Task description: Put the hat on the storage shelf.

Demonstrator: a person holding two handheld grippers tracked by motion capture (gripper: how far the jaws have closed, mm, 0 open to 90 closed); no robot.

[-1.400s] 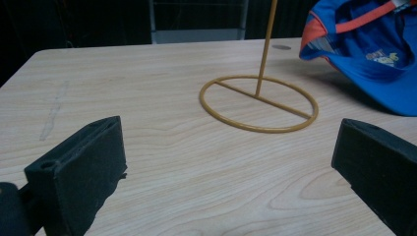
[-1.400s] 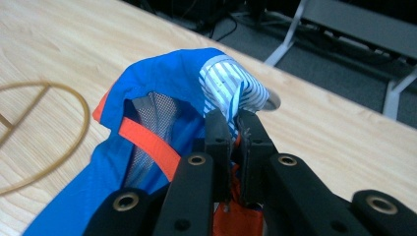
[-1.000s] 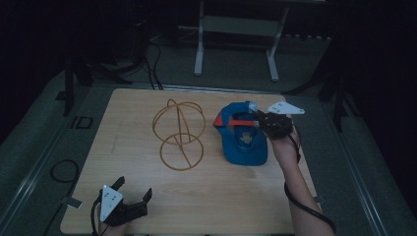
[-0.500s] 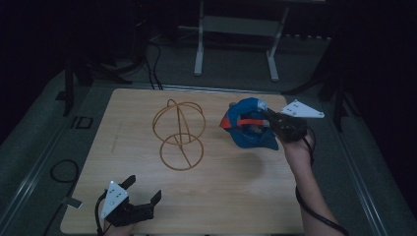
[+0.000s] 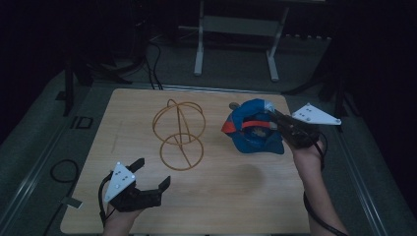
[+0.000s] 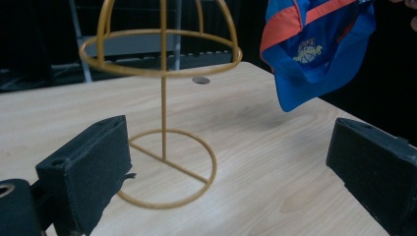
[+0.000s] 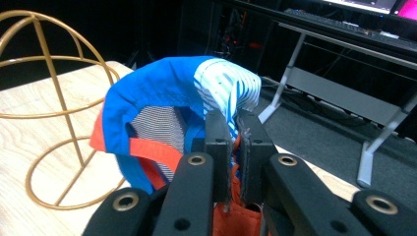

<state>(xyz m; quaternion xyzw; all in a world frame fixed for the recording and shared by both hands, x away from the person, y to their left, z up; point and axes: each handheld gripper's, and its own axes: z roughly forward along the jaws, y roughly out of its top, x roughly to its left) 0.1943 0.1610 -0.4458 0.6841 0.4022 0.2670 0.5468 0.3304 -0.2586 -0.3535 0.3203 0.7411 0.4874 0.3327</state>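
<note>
A blue cap (image 5: 253, 130) with orange trim hangs above the right side of the wooden table (image 5: 216, 196), lifted off the surface. My right gripper (image 5: 275, 120) is shut on its rim; in the right gripper view the cap (image 7: 172, 93) is pinched between the two jaws of that gripper (image 7: 235, 125). A gold wire hat stand (image 5: 179, 132) stands upright at the table's middle, left of the cap. My left gripper (image 5: 151, 173) rests open near the front left edge. In the left gripper view the stand (image 6: 164, 98) lies ahead between the open jaws and the cap (image 6: 314, 46) hangs at upper right.
A small dark round disc (image 5: 233, 105) lies on the table behind the cap. A white metal frame (image 5: 236, 39) stands on the floor beyond the far edge. Cables (image 5: 61, 172) run along the floor at the left.
My right gripper has lifted the cap off the table and turned it, so it now hangs bunched in the air. The left gripper has shifted slightly right near the front edge.
</note>
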